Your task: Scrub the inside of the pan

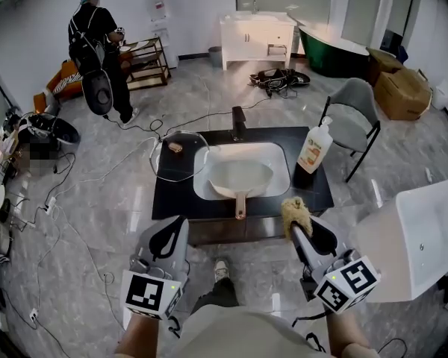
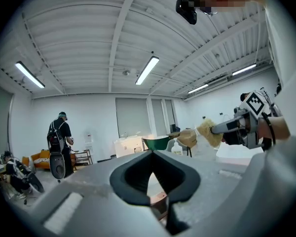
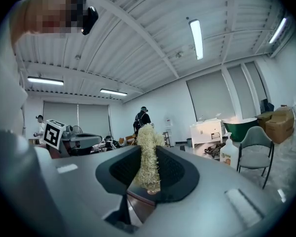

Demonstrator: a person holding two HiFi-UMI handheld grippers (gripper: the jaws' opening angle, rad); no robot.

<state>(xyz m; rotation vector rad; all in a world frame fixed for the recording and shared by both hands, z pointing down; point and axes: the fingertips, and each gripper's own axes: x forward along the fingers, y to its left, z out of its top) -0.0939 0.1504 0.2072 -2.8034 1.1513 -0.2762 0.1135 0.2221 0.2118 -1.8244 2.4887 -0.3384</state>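
Indoors, black countertop point(image 1: 172, 200), pan point(image 1: 241, 177) in sink point(image 1: 278, 157), right gripper point(image 1: 296, 228) clamping scrubber point(image 1: 294, 210), left gripper point(image 1: 181, 222) closed.

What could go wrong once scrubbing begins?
1. The pan lies loose in the sink and the left gripper holds nothing, so it may slide.
2. The right gripper pinches the scrubber by one end; it may bend or slip out.
3. The bottle by the sink could be knocked.

Rough fibrous scrubber point(image 3: 147, 152), glossy black counter point(image 1: 173, 198)
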